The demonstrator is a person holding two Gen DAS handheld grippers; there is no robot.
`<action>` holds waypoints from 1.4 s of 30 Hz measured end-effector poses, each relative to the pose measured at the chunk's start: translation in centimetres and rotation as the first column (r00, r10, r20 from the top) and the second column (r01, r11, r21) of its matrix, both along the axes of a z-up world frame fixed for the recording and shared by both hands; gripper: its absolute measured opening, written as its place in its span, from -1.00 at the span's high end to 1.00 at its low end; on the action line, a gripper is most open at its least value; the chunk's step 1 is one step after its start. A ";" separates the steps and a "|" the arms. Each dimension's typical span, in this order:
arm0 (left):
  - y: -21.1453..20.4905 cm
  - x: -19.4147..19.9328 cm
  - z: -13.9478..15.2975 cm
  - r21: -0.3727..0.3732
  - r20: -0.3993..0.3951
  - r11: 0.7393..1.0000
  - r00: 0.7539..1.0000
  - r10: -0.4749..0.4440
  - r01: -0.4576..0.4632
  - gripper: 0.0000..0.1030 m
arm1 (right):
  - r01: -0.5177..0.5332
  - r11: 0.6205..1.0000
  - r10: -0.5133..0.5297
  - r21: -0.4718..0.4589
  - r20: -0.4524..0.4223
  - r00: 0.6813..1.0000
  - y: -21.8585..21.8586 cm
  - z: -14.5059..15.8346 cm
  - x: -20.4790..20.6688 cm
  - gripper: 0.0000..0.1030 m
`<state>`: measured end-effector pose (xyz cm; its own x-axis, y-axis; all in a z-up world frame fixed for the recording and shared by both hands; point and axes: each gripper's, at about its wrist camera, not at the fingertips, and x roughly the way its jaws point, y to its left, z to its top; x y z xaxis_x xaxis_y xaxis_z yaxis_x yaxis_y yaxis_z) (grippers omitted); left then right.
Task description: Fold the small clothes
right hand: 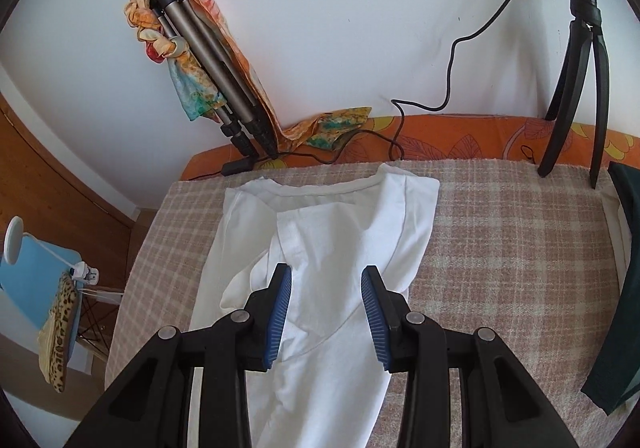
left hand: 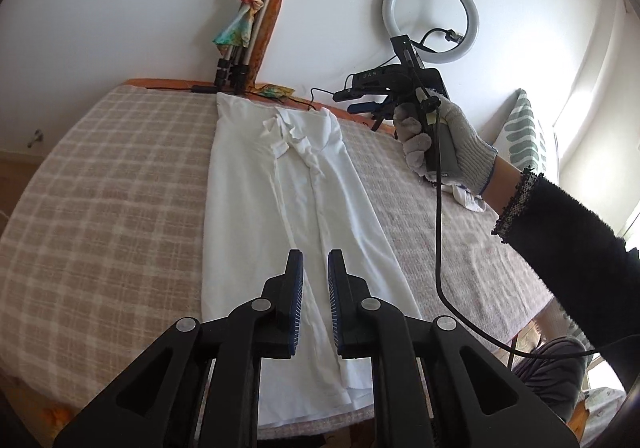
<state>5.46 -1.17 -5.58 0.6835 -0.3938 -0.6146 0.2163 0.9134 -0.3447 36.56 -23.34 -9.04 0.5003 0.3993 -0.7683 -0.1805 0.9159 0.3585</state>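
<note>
The white shirt (left hand: 296, 207) lies down the middle of the frame on the checked bed (left hand: 100, 187), both sides already folded inward into a long strip. Judging by this, the lengthwise folds remain. The left gripper (left hand: 315, 268) hovers with narrow, empty jaws; the right gripper (right hand: 326, 288) hovers with wide, empty jaws.

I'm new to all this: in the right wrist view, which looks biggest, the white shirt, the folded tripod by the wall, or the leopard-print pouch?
1. white shirt
2. folded tripod
3. leopard-print pouch

The shirt lies nearest the camera, which exaggerates it.
</note>
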 end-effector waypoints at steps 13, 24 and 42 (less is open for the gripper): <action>2.8 3.9 -2.7 -0.066 -0.057 0.997 0.998 0.037 -0.040 0.79 | -0.016 0.993 0.007 -0.116 -0.079 0.997 8.6 -5.6 7.2 0.21; 1.2 3.5 -1.8 -0.042 -0.034 0.999 0.999 -0.020 0.018 0.79 | 0.038 0.988 -0.045 -0.150 -0.042 0.998 8.3 -6.5 7.7 0.98; 1.2 3.1 -1.4 -0.025 -0.010 1.000 1.000 -0.017 0.017 0.79 | 0.160 0.986 -0.155 -0.054 0.083 0.984 -1.3 -2.7 5.6 0.19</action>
